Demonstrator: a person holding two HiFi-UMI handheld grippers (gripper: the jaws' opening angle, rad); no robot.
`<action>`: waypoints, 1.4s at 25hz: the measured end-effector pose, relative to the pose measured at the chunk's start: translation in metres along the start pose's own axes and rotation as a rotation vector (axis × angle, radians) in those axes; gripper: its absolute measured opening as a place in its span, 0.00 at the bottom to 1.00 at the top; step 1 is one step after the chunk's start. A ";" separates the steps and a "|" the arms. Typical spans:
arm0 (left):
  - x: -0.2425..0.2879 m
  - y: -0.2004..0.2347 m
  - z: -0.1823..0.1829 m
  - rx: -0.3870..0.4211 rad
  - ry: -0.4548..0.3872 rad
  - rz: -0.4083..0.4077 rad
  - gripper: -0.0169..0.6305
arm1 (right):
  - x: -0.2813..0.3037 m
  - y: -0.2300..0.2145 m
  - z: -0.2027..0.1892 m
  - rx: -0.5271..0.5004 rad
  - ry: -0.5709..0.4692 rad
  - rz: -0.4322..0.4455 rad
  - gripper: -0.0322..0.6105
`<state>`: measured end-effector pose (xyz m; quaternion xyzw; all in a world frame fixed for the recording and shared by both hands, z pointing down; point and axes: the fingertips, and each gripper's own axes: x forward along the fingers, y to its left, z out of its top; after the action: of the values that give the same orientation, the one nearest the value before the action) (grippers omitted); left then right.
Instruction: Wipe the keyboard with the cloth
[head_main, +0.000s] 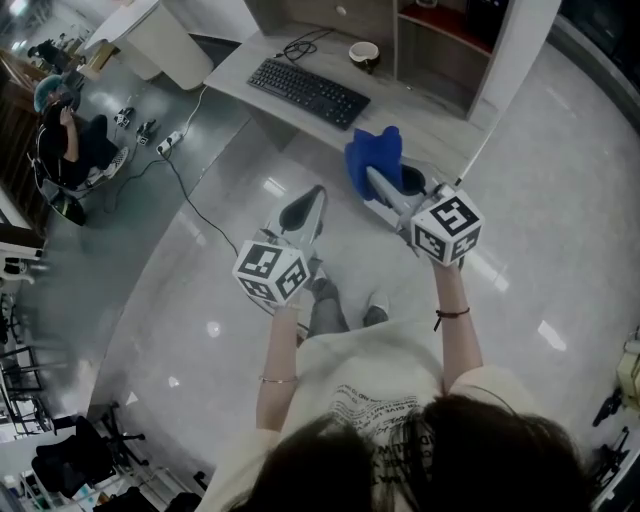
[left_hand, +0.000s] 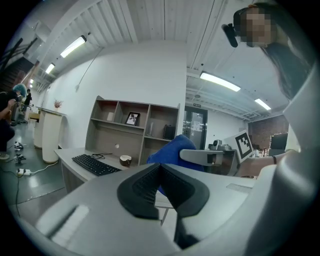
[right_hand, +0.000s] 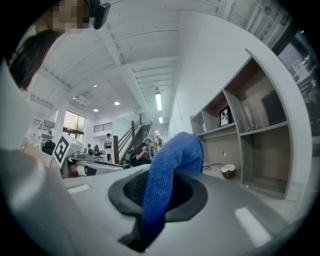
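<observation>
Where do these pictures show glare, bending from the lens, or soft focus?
Head view: mostly sharp, with bright lamp reflections on the glossy floor. Left gripper view: strong fisheye bending and black corners; the ceiling lamp is overexposed, the keyboard clear. Right gripper view: same bending; the cloth shows its weave clearly.

Ahead of me stands a grey desk (head_main: 400, 108). A black keyboard (head_main: 308, 92) lies flat on its top, and a small bowl (head_main: 364, 53) sits behind it, apart from it. A black cable (head_main: 300, 45) curls near the back edge. A shelf unit (head_main: 430, 70) rises at the desk's rear. On the shiny floor (head_main: 200, 290), a power strip (head_main: 170, 142) lies left of the desk.
</observation>
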<state>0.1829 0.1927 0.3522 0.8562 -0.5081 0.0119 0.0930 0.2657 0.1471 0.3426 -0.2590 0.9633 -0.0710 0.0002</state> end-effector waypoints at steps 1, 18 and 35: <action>0.000 0.001 -0.001 -0.005 0.004 0.000 0.02 | 0.001 -0.001 -0.001 0.006 0.003 -0.005 0.14; 0.033 0.049 -0.022 -0.060 0.045 -0.056 0.02 | 0.042 -0.031 -0.030 0.048 0.053 -0.080 0.14; 0.073 0.123 -0.019 -0.091 0.093 -0.166 0.02 | 0.110 -0.061 -0.035 0.086 0.072 -0.182 0.14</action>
<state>0.1121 0.0747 0.3973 0.8887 -0.4305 0.0208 0.1562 0.2001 0.0448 0.3901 -0.3423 0.9312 -0.1215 -0.0298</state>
